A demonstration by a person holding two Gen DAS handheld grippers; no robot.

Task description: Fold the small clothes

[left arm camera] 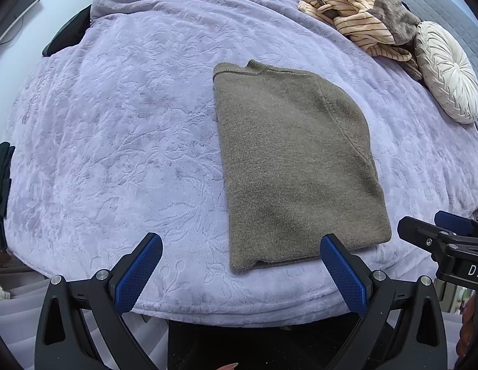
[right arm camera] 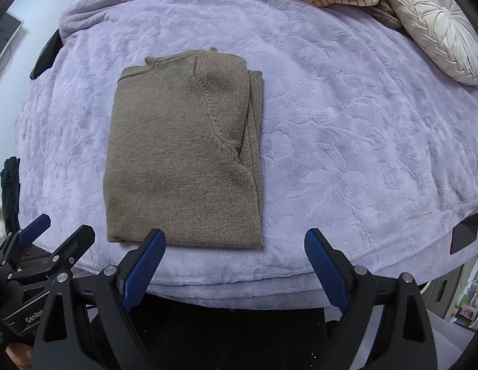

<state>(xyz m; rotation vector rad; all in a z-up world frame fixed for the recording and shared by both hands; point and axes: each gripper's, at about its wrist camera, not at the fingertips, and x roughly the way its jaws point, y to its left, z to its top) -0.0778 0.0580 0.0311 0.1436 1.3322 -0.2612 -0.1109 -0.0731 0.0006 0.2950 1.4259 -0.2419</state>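
Left gripper [left arm camera: 240,257] spread wide, holding nothing, hovering at the near edge of the bed [left arm camera: 115,123]. Right gripper [right arm camera: 235,254] also spread, empty, at the same near edge, just beside the left one

Brown sweater [right arm camera: 183,160] lies flat on the lavender blanket, already folded into a narrow rectangle with the sleeve tucked in along its right side. Long axis runs from the near edge of the bed toward the far side: hem at the near edge, collar at the far end. Hem sits directly ahead of both grippers; the right finger of the left gripper and the left finger of the right gripper each line up with the hem, so the 2 grippers bracket it from either side. Neither is clearly nearer, though the left gripper looks closer to the hem's left corner and the right gripper to its right corner

Likely next: pinch the 2 hem corners and carry them toward the collar for a crosswise fold

Striped clothes [left arm camera: 356,15] piled at the far right corner of the bed, touching a round pillow [left arm camera: 448,71], unfolded
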